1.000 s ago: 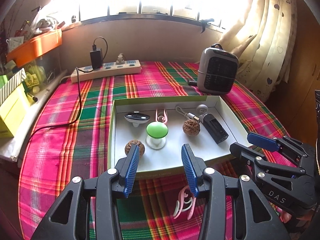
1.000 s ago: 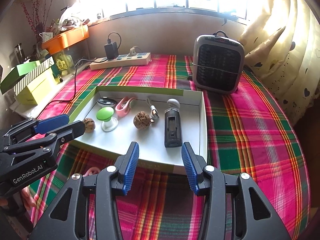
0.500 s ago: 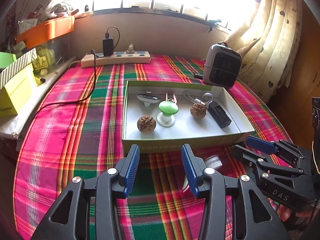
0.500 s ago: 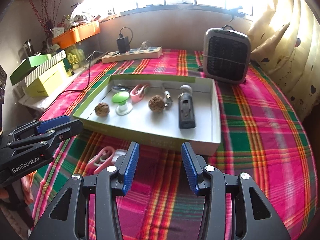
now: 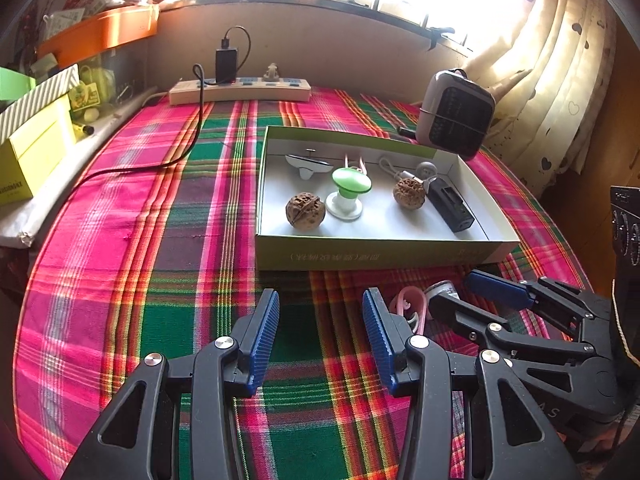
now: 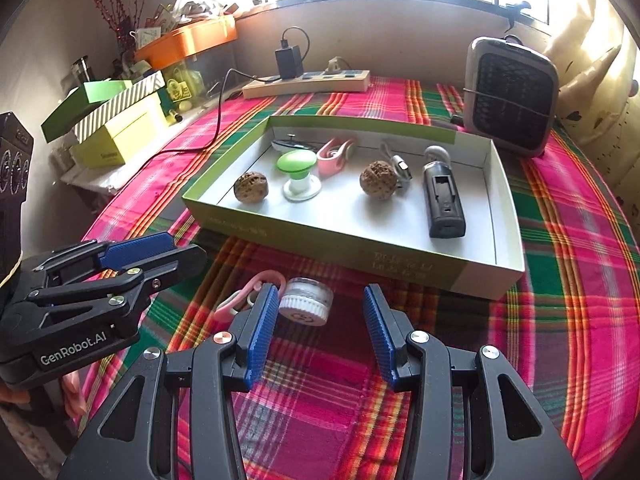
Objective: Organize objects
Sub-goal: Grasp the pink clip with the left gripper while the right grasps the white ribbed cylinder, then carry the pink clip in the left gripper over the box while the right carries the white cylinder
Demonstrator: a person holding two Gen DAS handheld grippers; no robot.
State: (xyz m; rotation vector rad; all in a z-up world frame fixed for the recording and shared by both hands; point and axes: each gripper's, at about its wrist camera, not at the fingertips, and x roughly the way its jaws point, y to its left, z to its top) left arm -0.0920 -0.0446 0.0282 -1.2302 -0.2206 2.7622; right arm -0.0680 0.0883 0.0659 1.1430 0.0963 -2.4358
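A shallow white box with a green rim [image 6: 352,240] [image 5: 376,254] sits on the plaid cloth. It holds two walnuts [image 6: 251,187] [image 6: 378,179], a green-topped knob [image 6: 297,168], a pink clip [image 6: 334,155], a black device [image 6: 444,204] and a cable. In front of the box lie a small white jar [image 6: 307,307] and a second pink clip [image 6: 250,294] [image 5: 409,304]. My right gripper [image 6: 320,324] is open, just behind the jar. My left gripper [image 5: 320,332] is open and empty, left of the clip.
A grey heater [image 6: 510,98] stands at the back right of the table. A power strip [image 6: 306,82] with a black charger and cord lies along the back wall. Yellow and green boxes [image 6: 120,128] and an orange tray sit at the left.
Both grippers have pulled back from the box toward the table's near edge. The jar and the loose pink clip have come into view in front of them.
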